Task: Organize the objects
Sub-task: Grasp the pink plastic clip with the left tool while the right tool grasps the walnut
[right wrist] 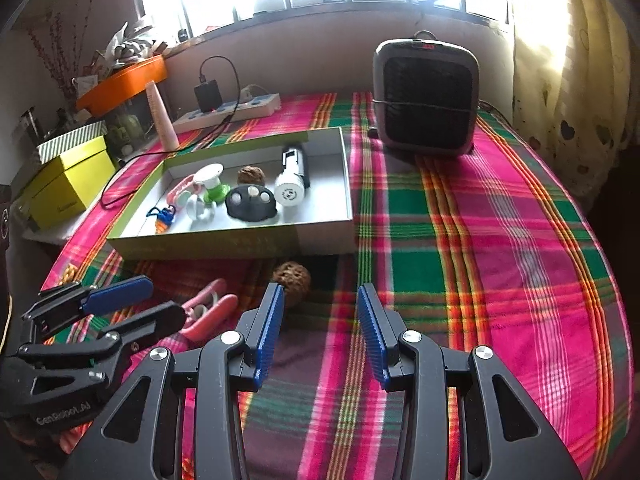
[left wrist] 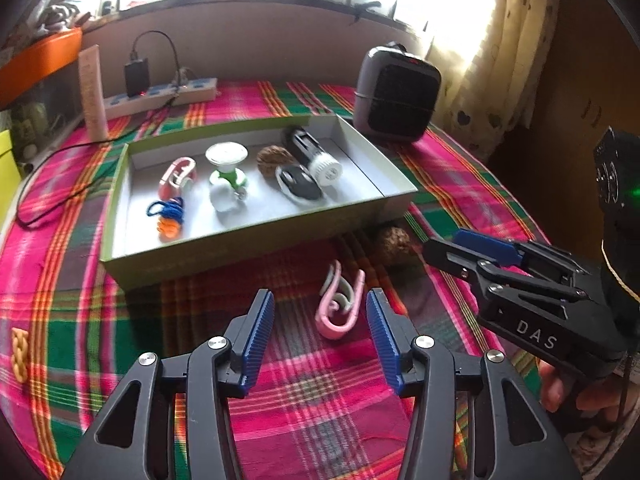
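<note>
Clip (left wrist: 338, 308) dead ahead of my left gripper (left wrist: 320, 334), pink and white, lying on the plaid cloth (left wrist: 312, 400) just past the blue pads (left wrist: 260, 336), which stand wide apart with nothing between them. My right gripper (right wrist: 320, 330) is spread open too, empty, hovering over the cloth with a brown walnut (right wrist: 292, 280) just beyond its left finger (I can't tell whether they touch). In the left view, that gripper comes in from the right edge, its tip near the same walnut (left wrist: 394, 246), which sits close to the front wall of the tray (left wrist: 240, 254).

I see the tray holding a row of small things: a second pink clip (left wrist: 178, 178), a blue cord with an orange piece (left wrist: 168, 216), a green-and-white gadget (left wrist: 228, 178), another walnut (left wrist: 270, 160), a black oval piece (left wrist: 300, 184) and a black cylinder with a white cap (left wrist: 314, 154).

A yellow braided bit (left wrist: 19, 354) lies on the cloth far left, well apart from everything. Behind the tray a grey heater (right wrist: 426, 98) stands upright, and a power strip (right wrist: 232, 110) with a black charger runs along the wall beside a pale tube (right wrist: 162, 118). A yellow box (right wrist: 68, 178) sits off the table's left side.
</note>
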Action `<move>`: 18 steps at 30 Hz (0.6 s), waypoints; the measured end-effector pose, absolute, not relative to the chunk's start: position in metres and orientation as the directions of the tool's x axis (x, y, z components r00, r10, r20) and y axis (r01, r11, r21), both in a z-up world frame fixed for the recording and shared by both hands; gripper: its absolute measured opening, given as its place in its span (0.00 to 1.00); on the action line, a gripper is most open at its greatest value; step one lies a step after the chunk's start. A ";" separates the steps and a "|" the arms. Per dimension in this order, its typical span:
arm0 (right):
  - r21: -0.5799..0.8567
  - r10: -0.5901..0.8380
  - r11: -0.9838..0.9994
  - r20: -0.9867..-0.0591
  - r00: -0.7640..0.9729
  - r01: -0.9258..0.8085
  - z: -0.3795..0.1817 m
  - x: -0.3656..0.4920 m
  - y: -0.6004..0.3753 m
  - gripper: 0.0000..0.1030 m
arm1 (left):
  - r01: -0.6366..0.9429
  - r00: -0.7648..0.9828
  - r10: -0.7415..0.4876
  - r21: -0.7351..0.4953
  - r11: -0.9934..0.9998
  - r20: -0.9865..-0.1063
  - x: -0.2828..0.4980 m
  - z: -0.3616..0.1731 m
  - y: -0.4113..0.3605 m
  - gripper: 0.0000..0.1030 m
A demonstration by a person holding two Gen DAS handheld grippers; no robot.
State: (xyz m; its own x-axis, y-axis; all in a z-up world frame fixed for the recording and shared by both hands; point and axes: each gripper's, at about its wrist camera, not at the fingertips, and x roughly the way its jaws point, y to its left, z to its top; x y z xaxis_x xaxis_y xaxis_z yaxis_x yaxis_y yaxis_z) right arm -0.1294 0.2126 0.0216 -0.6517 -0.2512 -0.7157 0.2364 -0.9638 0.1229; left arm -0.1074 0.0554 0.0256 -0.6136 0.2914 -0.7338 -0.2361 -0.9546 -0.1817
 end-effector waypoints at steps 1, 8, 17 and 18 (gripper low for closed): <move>0.124 -0.253 -0.963 -0.717 -0.650 0.237 0.021 -0.129 0.213 0.39 | -0.245 -0.604 0.294 -0.178 -0.953 -0.741 -0.108 0.024 0.059 0.46; 0.132 -0.259 -0.962 -0.719 -0.645 0.239 0.019 -0.130 0.215 0.39 | -0.248 -0.586 0.281 -0.162 -0.955 -0.760 -0.112 0.016 0.067 0.47; 0.142 -0.263 -0.962 -0.725 -0.637 0.234 0.017 -0.134 0.217 0.39 | -0.221 -0.591 0.258 -0.154 -0.963 -0.765 -0.121 0.011 0.065 0.47; 0.143 -0.264 -0.961 -0.726 -0.635 0.235 0.016 -0.134 0.217 0.39 | -0.221 -0.591 0.257 -0.153 -0.963 -0.764 -0.121 0.011 0.065 0.47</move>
State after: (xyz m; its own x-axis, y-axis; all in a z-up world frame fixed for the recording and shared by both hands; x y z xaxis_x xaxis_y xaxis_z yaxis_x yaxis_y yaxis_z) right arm -0.1343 0.2171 0.0163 -0.6354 -0.2638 -0.7257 0.2355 -0.9613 0.1433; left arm -0.1207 0.0654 0.0105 -0.5913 0.2570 -0.7644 -0.2214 -0.9632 -0.1526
